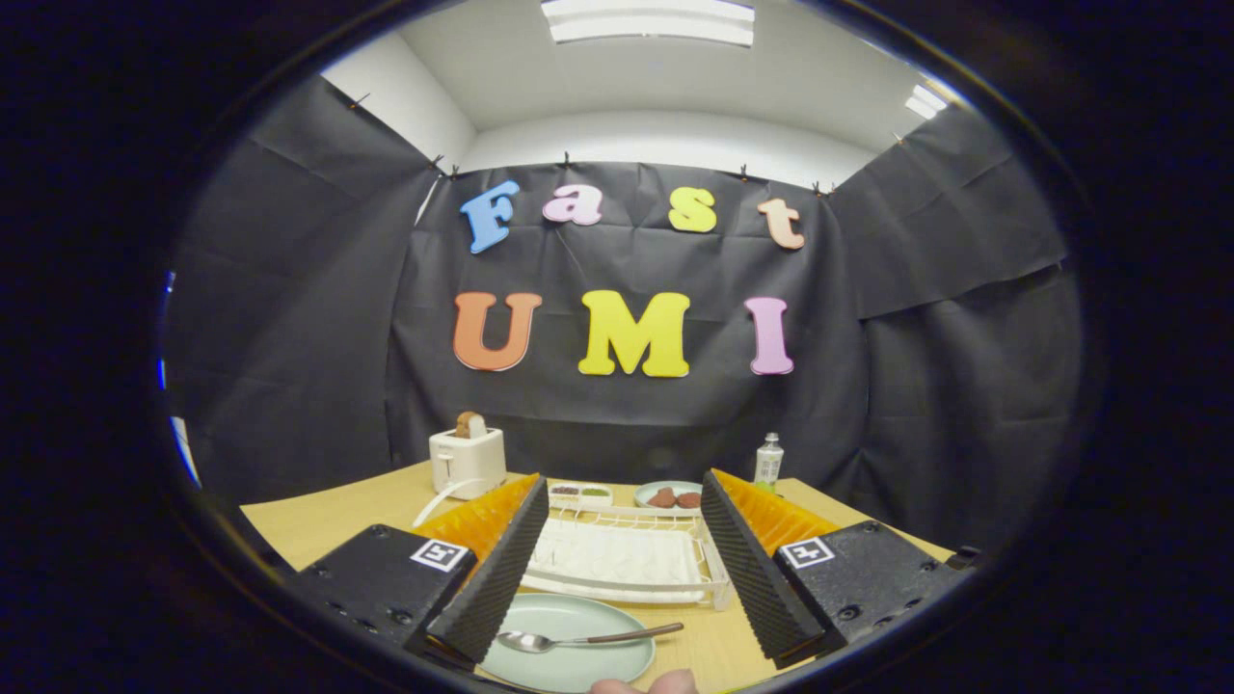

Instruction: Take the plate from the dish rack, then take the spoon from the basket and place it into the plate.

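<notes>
A pale green plate [569, 651] lies on the wooden table [328, 520] between my fingers, close in. A metal spoon [578, 639] rests across the plate, bowl toward the left finger, handle toward the right. The white dish rack [627, 559] stands just beyond the plate, between the fingertips, with nothing standing in it. My gripper [625, 492] is open, its fingers spread wide and touching neither plate nor spoon. A fingertip of a person's hand [646, 685] shows at the plate's near edge.
A white toaster [468, 458] with a slice of bread in it stands beyond the left finger. Behind the rack are a small white tray [580, 493] with dark bits, a pale plate [670, 496] with reddish pieces, and a small clear bottle [768, 460].
</notes>
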Tool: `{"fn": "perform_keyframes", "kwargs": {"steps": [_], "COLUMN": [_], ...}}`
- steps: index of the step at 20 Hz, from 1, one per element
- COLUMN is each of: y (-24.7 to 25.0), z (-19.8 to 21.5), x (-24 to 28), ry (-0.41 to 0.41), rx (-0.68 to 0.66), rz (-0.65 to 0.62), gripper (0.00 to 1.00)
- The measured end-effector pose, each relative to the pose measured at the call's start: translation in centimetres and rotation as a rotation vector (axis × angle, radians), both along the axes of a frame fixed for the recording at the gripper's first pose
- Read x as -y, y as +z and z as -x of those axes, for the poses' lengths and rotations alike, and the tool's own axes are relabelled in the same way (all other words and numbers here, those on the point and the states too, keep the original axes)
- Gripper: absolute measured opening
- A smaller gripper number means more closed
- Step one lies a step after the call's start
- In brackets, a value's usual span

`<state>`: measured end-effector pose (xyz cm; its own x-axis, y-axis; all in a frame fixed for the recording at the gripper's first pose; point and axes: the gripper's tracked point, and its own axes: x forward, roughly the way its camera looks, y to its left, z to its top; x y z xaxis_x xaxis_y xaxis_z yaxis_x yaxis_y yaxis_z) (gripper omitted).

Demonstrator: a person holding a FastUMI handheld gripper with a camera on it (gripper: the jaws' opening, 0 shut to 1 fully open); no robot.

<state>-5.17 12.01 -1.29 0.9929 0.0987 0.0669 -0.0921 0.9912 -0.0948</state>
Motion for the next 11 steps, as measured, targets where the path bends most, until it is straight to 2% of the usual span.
{"fn": "perform_keyframes", "kwargs": {"steps": [11], "y": [-0.44], "z": [-0.25], "x": [-0.95], "ry": [0.034], "rx": [-0.020], "rz": [-0.048], "gripper": [1.00]}}
